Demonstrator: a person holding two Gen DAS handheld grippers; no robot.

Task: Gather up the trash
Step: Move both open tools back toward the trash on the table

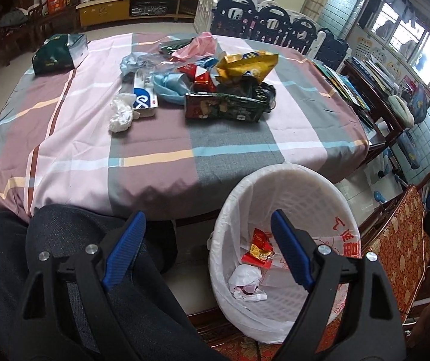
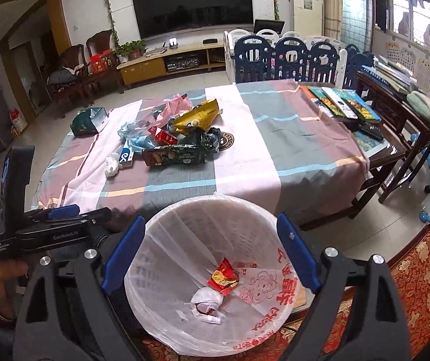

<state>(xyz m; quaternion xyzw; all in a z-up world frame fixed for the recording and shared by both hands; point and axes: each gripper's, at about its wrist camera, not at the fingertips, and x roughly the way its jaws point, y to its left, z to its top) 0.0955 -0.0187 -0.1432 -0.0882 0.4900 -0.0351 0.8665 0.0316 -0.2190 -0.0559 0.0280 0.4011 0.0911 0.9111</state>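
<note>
A white bin (image 1: 287,180) (image 2: 215,203) lined with a thin plastic bag stands on the floor at the table's near edge. Inside lie a red wrapper (image 1: 258,248) (image 2: 224,275) and a crumpled white tissue (image 1: 246,281) (image 2: 207,302). My right gripper (image 2: 211,225) hangs open over the bin's mouth, nothing between its fingers. My left gripper (image 1: 207,222) is open and empty, left of the bin over a person's dark-clothed lap; its body (image 2: 43,231) shows in the right wrist view. On the table lies a trash pile: yellow bag (image 1: 246,64) (image 2: 195,115), dark green packet (image 1: 224,106) (image 2: 174,155), white tissue (image 1: 121,112) (image 2: 111,165).
A checked cloth (image 1: 154,156) (image 2: 290,150) covers the table. A green box (image 1: 58,52) (image 2: 90,121) sits at its far left; books (image 2: 344,105) lie at its right edge. A dark wooden chair (image 2: 395,138) and a red patterned cushion (image 1: 401,240) stand right of the bin.
</note>
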